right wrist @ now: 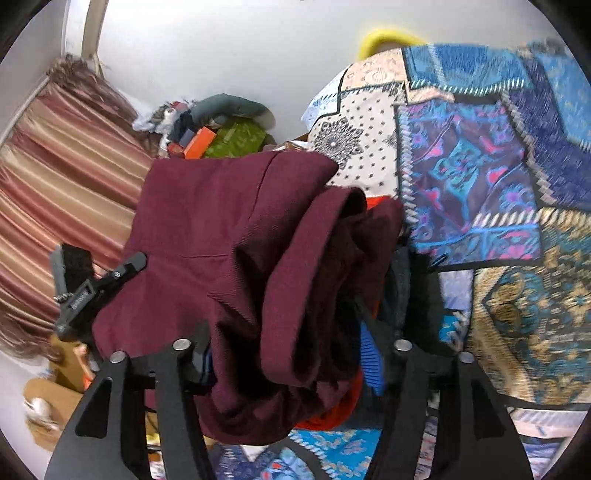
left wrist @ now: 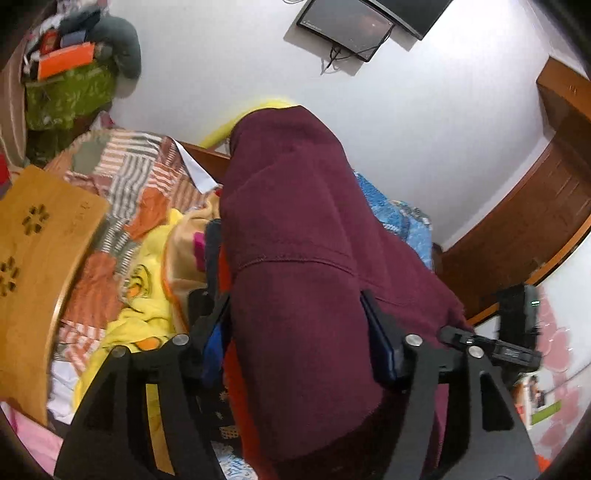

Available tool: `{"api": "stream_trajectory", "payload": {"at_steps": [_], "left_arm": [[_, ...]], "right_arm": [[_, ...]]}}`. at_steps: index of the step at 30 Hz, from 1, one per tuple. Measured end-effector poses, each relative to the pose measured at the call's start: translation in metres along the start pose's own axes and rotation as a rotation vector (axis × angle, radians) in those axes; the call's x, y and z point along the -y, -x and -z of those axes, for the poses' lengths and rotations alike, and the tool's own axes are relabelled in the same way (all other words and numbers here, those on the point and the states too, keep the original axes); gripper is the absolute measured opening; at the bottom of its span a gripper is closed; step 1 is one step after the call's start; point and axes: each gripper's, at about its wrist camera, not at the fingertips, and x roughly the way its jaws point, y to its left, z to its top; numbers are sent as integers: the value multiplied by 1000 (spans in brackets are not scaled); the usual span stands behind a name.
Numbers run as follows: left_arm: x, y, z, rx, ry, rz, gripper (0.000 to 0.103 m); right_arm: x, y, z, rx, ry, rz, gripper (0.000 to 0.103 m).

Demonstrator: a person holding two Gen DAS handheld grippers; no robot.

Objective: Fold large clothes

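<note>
I see a bed (left wrist: 122, 173) heaped with patterned blankets, open wall behind it. The maroon garment (left wrist: 295, 236) hangs bunched above the bed, passing between both tools' jaws. My left tool (left wrist: 295, 332) stands fairly wide around the cloth; my right tool (right wrist: 291, 354) likewise; I cannot tell if either pinches it.

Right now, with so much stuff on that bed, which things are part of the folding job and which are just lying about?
Part of the job:
- maroon garment
- left hand-held gripper
- right hand-held gripper

Just lying about:
- blue patterned bedspread
- yellow blanket
- wooden lap tray
- wall screen
- striped curtain
</note>
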Motion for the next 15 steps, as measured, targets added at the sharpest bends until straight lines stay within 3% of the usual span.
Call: {"api": "stream_trajectory", "payload": {"at_steps": [3, 5, 10, 15], "left_arm": [[19, 17, 5, 37, -54, -108, 69], [31, 30, 10, 63, -86, -172, 69], [53, 70, 28, 120, -95, -202, 69], [95, 124, 57, 218, -197, -240, 69]], "right_arm": [[-27, 22, 4, 25, 109, 127, 59], [-37, 35, 8, 42, 156, 160, 59], [-60, 78, 22, 107, 209, 195, 59], [-89, 124, 43, 191, 272, 184, 59]]}}
